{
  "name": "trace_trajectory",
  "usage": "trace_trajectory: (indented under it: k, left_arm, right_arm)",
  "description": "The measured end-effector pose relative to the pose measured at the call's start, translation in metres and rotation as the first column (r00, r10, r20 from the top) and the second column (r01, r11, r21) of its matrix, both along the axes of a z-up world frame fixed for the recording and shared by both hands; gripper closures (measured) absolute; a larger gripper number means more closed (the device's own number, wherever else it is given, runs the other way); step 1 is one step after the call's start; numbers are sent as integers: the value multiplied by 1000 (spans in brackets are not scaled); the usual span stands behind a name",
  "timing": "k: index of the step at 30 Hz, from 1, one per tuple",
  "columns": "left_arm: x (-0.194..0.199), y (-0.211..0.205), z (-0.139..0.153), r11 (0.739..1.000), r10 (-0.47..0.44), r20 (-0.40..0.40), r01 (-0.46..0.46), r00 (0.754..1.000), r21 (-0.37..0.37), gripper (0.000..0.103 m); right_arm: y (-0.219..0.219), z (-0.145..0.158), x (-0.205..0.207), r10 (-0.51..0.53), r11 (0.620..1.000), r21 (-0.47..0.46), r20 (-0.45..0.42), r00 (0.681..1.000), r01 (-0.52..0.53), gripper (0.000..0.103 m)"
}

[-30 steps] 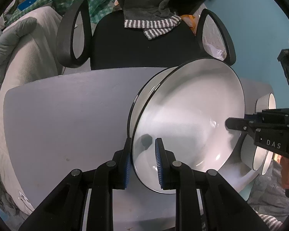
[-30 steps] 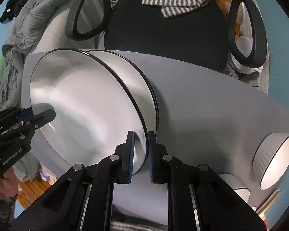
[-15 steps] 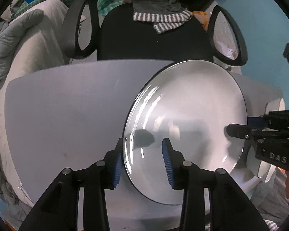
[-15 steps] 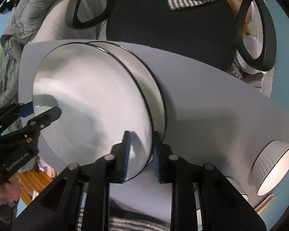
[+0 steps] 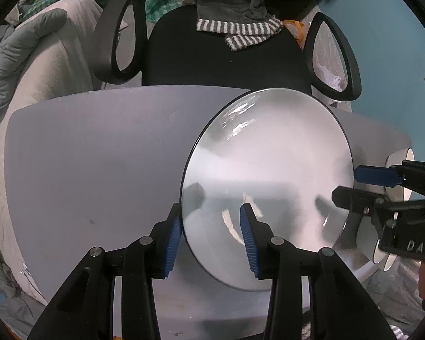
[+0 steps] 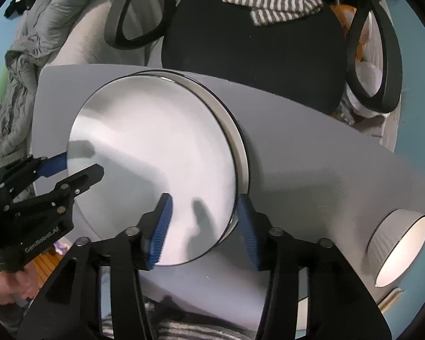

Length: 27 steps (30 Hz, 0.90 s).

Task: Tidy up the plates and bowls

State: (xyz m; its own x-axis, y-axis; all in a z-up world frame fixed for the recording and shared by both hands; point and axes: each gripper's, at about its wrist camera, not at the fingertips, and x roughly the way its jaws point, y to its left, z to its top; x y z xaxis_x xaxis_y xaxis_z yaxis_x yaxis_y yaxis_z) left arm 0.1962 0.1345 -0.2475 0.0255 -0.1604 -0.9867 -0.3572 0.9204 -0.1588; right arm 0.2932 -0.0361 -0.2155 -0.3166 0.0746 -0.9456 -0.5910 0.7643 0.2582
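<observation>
A white plate with a black rim [image 5: 269,170] [image 6: 155,155] lies flat on a second plate of the same kind, whose rim [image 6: 238,144] shows at its right side. Both rest on the grey table [image 5: 99,170] [image 6: 311,184]. My left gripper [image 5: 211,218] [image 6: 79,167] is open and straddles the top plate's left rim without pressing on it. At the opposite rim, my right gripper [image 6: 204,201] [image 5: 351,187] has its jaws opening, with the plate edge loose between them. A ribbed white bowl [image 6: 396,243] lies on its side at the table's right end.
More white bowls [image 5: 368,243] sit at the table's right end behind the right gripper. A black office chair [image 5: 226,56] [image 6: 255,42] with a striped cloth stands behind the table. Grey bedding [image 5: 28,56] lies to the left, and a teal wall [image 5: 388,42] to the right.
Both grippers, shut on the tilted top plate's rim a second ago, have let go. The plate has dropped flat onto the lower plate, and both pairs of jaws have widened.
</observation>
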Motion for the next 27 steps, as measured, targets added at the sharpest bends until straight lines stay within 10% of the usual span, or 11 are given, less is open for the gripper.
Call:
trace_trajectory:
  k: [11, 27]
  left_arm:
    - [-5, -2, 8, 1000, -10, 20, 10, 1000, 7, 63]
    - [-54, -24, 63, 999, -25, 113, 21, 993, 36, 27]
  right_arm:
    - [0, 9, -5, 45, 999, -18, 53, 998, -44, 46]
    - [-25, 51, -24, 1, 999, 41, 189, 982, -9, 33]
